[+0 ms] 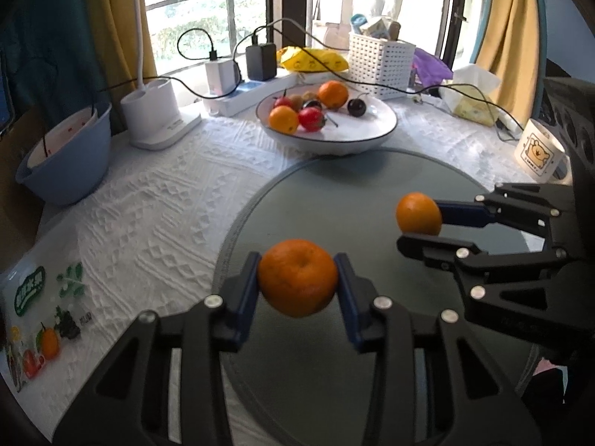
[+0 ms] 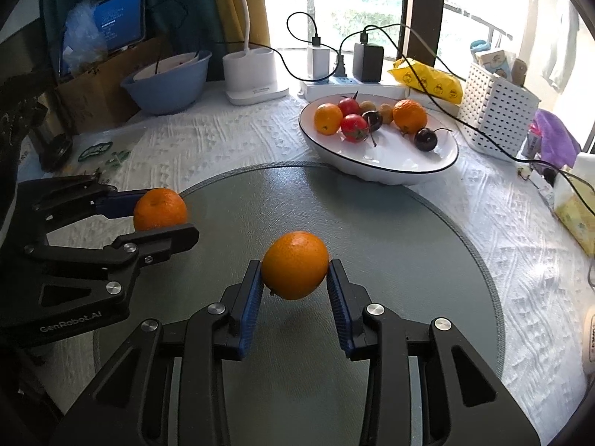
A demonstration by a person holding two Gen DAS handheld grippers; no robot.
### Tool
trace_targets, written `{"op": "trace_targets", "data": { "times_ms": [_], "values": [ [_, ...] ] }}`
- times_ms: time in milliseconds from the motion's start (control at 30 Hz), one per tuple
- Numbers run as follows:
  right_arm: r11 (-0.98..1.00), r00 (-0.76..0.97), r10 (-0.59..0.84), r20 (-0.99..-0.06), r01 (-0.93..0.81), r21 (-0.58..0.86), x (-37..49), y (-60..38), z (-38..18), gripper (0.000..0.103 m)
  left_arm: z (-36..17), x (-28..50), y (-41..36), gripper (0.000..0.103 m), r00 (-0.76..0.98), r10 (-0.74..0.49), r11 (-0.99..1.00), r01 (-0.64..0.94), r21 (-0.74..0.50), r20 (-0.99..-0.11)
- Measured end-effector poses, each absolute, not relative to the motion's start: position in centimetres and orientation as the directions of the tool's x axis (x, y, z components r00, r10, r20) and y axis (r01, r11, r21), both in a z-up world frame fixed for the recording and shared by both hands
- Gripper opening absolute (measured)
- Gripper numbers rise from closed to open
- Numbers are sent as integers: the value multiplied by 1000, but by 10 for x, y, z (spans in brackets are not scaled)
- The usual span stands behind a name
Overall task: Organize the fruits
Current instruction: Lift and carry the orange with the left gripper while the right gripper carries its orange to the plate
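My left gripper (image 1: 297,278) is shut on an orange (image 1: 297,277) and holds it above the grey round mat (image 1: 334,186). My right gripper (image 2: 295,265) is shut on a second orange (image 2: 295,264), also above the mat (image 2: 372,215). Each gripper shows in the other's view: the right one (image 1: 418,219) with its orange (image 1: 418,212), the left one (image 2: 160,215) with its orange (image 2: 160,208). A white plate (image 1: 353,133) behind the mat holds two oranges, red tomatoes, dark cherries and small brown fruits; it also shows in the right wrist view (image 2: 390,160).
A blue bowl (image 1: 70,152) and a white lamp base (image 1: 156,115) stand at the back left. A power strip with chargers (image 1: 241,89), a white basket (image 1: 379,63), a tissue pack (image 1: 472,100) and a mug (image 1: 539,152) line the back and right. A printed plastic bag (image 1: 37,319) lies front left.
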State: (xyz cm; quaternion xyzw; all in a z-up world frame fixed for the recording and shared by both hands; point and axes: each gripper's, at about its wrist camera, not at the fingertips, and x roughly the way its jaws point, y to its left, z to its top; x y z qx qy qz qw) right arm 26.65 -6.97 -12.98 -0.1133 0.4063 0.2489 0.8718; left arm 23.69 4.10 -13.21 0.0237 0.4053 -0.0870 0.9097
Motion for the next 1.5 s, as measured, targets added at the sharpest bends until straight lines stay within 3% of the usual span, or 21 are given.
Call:
{"op": "trace_targets", "data": {
  "times_ms": [1500],
  "values": [
    [882, 702, 342, -625, -470, -45, 232, -136, -34, 37, -35, 202, -13, 41, 771, -179, 976, 219, -9, -611]
  ]
}}
